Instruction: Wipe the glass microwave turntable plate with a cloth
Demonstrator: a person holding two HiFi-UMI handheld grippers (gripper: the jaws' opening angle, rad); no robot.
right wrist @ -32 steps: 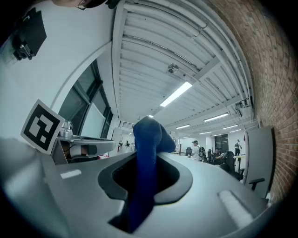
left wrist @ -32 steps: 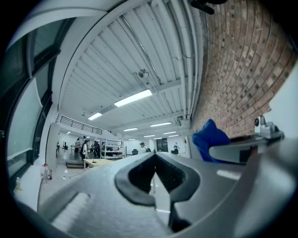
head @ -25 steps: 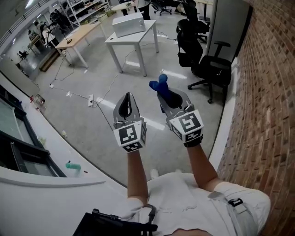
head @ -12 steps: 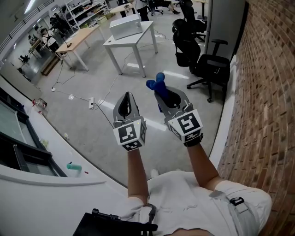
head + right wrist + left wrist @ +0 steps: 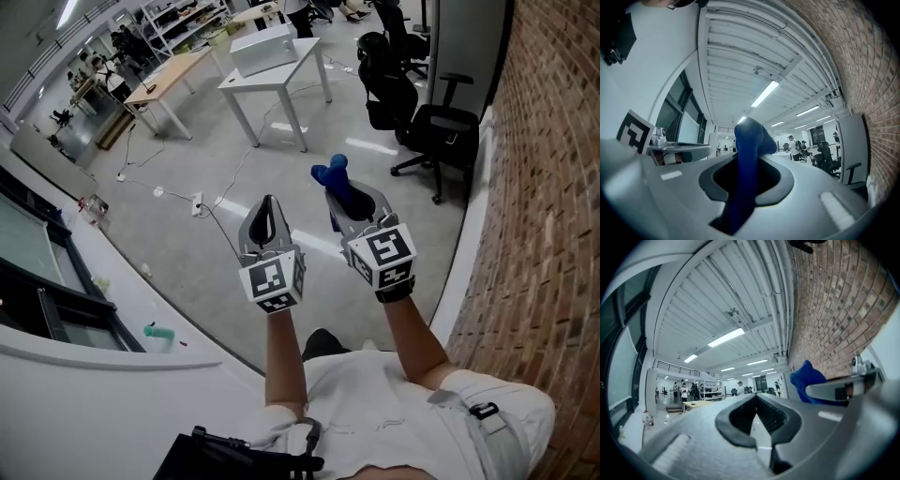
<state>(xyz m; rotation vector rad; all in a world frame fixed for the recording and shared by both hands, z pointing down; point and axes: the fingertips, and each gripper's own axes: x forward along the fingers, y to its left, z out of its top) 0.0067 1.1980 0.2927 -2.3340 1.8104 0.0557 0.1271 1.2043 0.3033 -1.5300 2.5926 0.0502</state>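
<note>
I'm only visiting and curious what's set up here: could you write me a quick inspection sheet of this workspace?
Surface: white table far across the floor, white box on it.
Job's things: blue cloth; glass plate, nothing seen.
Clutter: teal item on the white ledge.
Grippers: left gripper shut, empty; right gripper shut on blue cloth.
Cables: cable and power strip on the floor.
Surroundings: brick wall, black chairs.
</note>
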